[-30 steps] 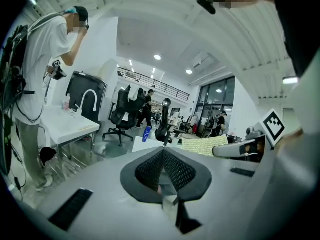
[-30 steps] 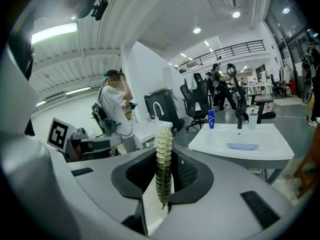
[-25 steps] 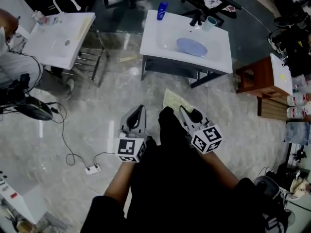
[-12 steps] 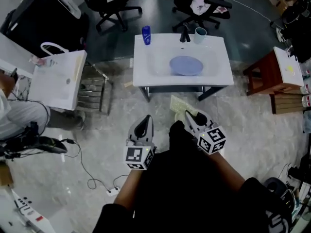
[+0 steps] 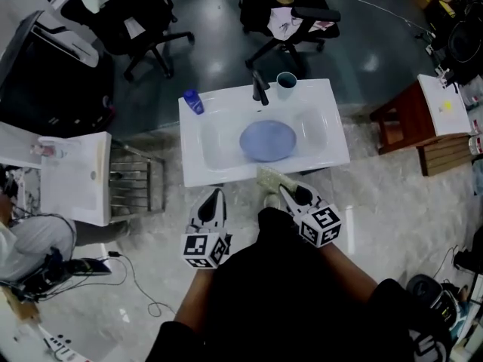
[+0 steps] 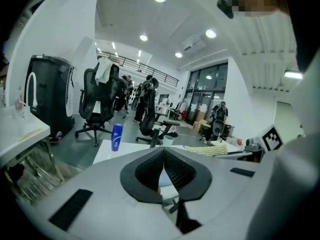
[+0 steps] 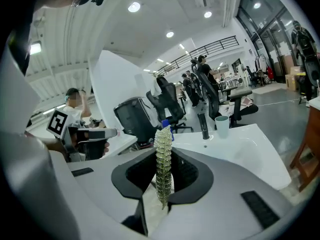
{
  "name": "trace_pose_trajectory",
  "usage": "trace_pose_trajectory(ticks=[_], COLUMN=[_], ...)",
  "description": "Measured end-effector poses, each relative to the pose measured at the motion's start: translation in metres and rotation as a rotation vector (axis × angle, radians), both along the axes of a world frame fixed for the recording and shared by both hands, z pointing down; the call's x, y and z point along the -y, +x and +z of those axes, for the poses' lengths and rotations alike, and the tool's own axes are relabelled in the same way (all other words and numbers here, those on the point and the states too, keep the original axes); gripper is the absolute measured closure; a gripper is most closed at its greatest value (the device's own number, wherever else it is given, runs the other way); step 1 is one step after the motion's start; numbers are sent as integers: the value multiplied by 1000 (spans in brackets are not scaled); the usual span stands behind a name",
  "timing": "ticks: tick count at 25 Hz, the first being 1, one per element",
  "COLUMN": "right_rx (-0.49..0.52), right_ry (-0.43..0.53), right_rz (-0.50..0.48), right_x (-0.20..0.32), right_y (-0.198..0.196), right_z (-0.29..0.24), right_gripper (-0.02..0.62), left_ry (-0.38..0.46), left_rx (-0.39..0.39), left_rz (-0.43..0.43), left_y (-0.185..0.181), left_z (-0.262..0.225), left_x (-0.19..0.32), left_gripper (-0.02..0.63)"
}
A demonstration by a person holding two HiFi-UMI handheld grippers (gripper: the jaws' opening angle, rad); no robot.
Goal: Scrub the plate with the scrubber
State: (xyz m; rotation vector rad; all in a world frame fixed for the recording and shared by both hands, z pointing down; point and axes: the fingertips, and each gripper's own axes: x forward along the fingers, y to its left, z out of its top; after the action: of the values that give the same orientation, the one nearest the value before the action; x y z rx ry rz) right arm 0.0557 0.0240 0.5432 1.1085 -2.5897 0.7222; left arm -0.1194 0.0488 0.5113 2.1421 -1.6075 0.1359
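A round blue plate (image 5: 268, 140) lies in the basin of a white sink (image 5: 226, 170) straight ahead. My right gripper (image 5: 287, 191) is shut on a flat yellow-green scrubber (image 5: 272, 178), which stands on edge between the pads (image 7: 163, 149) and reaches over the sink's front rim. My left gripper (image 5: 213, 195) is shut with nothing in it (image 6: 162, 166), just short of the sink's front edge. At the sink's back stand a blue bottle (image 5: 193, 101), a black tap (image 5: 260, 89) and a pale green cup (image 5: 286, 81).
A second white sink (image 5: 72, 176) with a metal rack (image 5: 136, 183) stands at the left. Office chairs (image 5: 290, 13) stand behind the sink, a brown stool (image 5: 400, 119) to its right. Cables (image 5: 139, 289) trail over the floor at lower left.
The sink with the plate has come much nearer and lower in the head view. Both grippers, earlier over bare floor, now sit at its front edge, the scrubber still held.
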Motion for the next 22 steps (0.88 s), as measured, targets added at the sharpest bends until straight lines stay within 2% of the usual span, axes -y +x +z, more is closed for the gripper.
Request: trace_pose_trajectory(ticks=[6, 11, 13, 18, 20, 22], right_rx=[-12, -28, -41, -55, -63, -69], right_ry=[-15, -40, -57, -97, -95, -106], right_rz=[-35, -62, -70, -7, 27, 71], right_x=[53, 78, 84, 94, 103, 110], right_y=[8, 12, 12, 6, 2, 3], right_z=[11, 23, 30, 40, 40, 41], right_gripper=[534, 533, 534, 532, 532, 532], left_ry=[-93, -211, -246, -336, -380, -450], left_rx=[-30, -96, -93, -51, -69, -131], left_rz=[-41, 7, 22, 75, 100, 134], left_y=[-2, 10, 10, -2, -5, 0], left_z=[25, 67, 84, 133, 154, 177], left_x=[66, 112, 129, 161, 173, 179], left_gripper=[601, 601, 601, 601, 601, 601])
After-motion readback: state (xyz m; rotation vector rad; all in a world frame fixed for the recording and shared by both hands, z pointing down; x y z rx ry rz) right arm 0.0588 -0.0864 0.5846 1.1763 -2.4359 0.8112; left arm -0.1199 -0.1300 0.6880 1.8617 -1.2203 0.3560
